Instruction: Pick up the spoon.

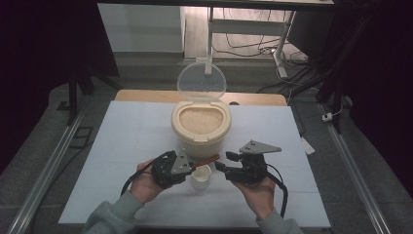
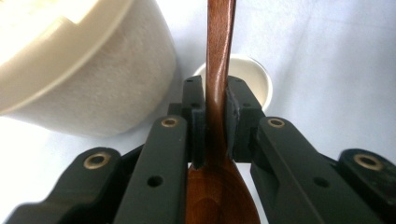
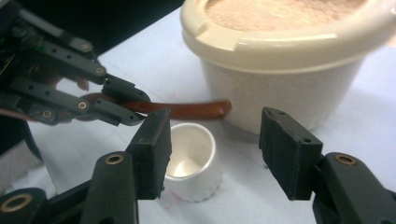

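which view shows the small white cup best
The right gripper view: the small white ribbed cup stands whole between the open jaws, apparently empty. The high view shows it small between the grippers. The left gripper view shows its rim behind the brown wooden spoon.

Readable text: none in any view
Rice container (image 1: 200, 127) beyond the jaws: plain cream wall; no label or brand legible
Clear lid (image 1: 201, 82) behind it: no print to be made out
White cup (image 3: 192, 161) between the two grippers: bare; no mark or number
Wooden spoon (image 2: 219, 70) in the left jaws: plain brown; nothing printed
Table cover (image 1: 126, 141) under the tongs: faint reddish marks beside the cup; too faint to read
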